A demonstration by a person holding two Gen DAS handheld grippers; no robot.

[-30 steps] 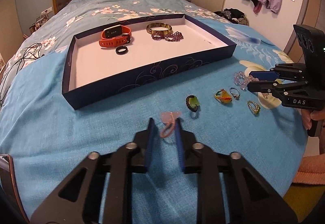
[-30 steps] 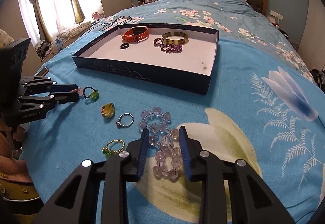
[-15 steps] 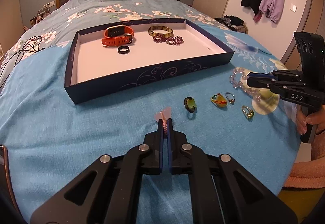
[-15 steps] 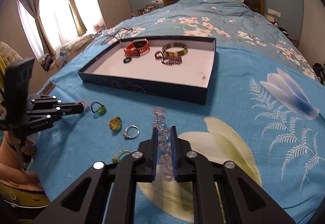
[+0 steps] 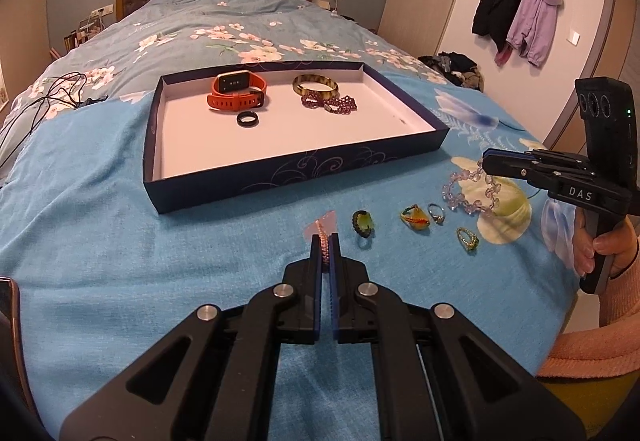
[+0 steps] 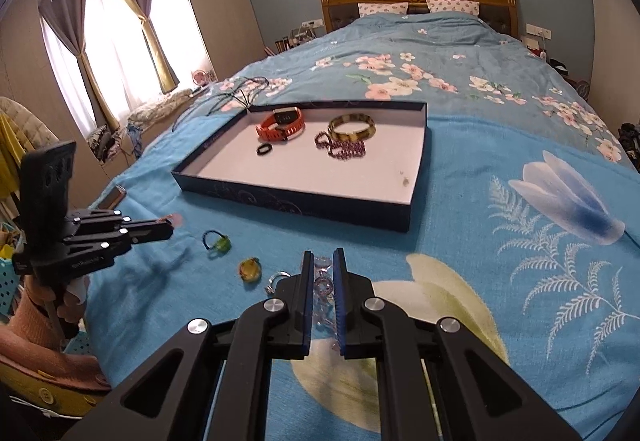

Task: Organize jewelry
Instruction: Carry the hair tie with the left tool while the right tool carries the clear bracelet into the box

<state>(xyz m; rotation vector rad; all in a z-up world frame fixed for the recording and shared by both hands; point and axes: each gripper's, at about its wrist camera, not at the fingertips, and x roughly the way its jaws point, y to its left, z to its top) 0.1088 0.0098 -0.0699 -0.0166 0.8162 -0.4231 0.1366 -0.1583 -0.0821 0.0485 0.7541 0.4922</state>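
Both claws clamped. Left gripper (image 5: 326, 241) pinches a small pink beaded piece (image 5: 323, 237) edge-on between its pads; right gripper (image 6: 321, 265) is closed on the clear bead bracelet (image 5: 472, 193), part of its loop lifted and the rest sagging to the blue bedspread (image 5: 100, 241).

Large shallow box tray (image 5: 296, 171) sits farther up the bed. Already in it: orange watch (image 5: 237, 91), amber bangle (image 5: 316, 88), dark purple bead string (image 5: 332, 105), black ring (image 5: 247, 119).

Loose on the cover between the claws: green ring (image 5: 364, 223), yellow-orange ring (image 5: 416, 219), silver ring (image 5: 437, 213), gold ring with green stone (image 5: 468, 239).

Judgement: lift both catches straight up, clear the tray's near wall, keep the dangling bracelet from snagging the loose rings, let go low over bare tray floor.
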